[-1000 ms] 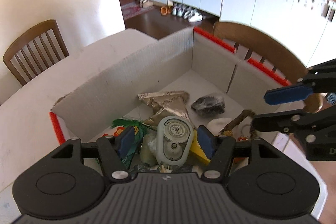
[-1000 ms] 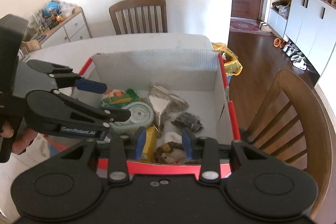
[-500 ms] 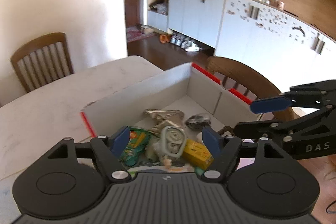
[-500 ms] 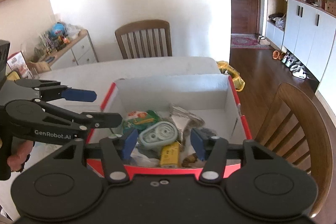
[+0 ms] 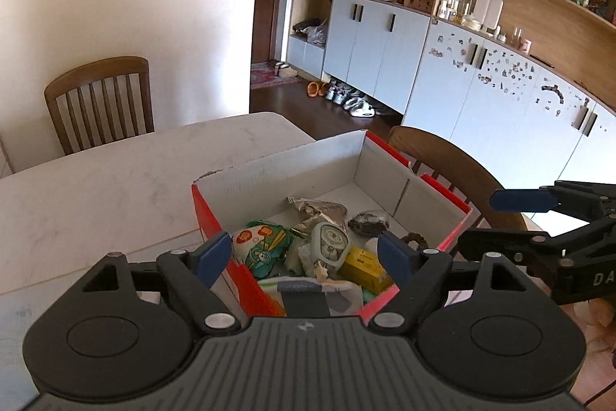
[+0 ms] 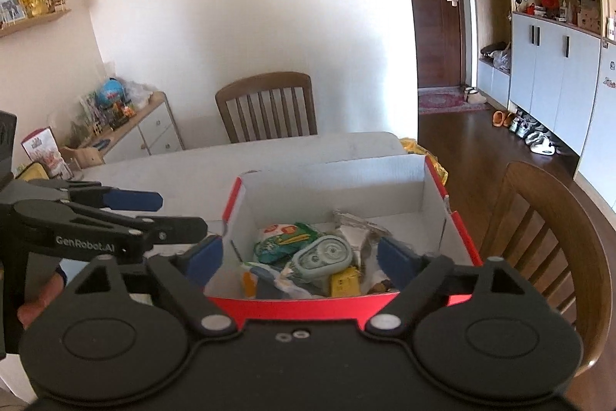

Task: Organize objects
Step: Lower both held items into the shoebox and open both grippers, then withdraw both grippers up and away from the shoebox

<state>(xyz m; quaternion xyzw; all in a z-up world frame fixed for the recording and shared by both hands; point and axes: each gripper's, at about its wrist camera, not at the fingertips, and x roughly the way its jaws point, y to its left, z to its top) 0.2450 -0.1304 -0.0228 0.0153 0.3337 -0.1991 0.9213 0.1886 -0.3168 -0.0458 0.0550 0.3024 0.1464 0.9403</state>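
A red cardboard box (image 5: 431, 189) (image 6: 458, 234) with white inner walls stands on the pale table (image 5: 115, 180). Inside lie a pale green geared gadget (image 5: 329, 243) (image 6: 323, 255), a green snack packet (image 5: 261, 247) (image 6: 285, 237), a yellow small box (image 5: 364, 266) (image 6: 344, 282), a crumpled foil wrapper (image 5: 319, 208), a dark lump (image 5: 369, 220) and a brown ring (image 5: 414, 239). My left gripper (image 5: 304, 257) hovers above the box's near end, its jaws opening, nothing between them. My right gripper (image 6: 300, 255) hangs over the box's near edge, its jaws also opening and empty.
Wooden chairs stand at the table's far side (image 5: 98, 103) (image 6: 267, 106) and just right of the box (image 5: 454, 172) (image 6: 546, 237). White cabinets (image 5: 500, 95) line the right wall. A low cabinet (image 6: 131, 130) with clutter stands at the left. A hand (image 6: 36, 299) holds the left gripper.
Both grippers pulled back and up from the box while their jaws spread wider. The green geared gadget, between the left jaws a second ago, now lies in the box.
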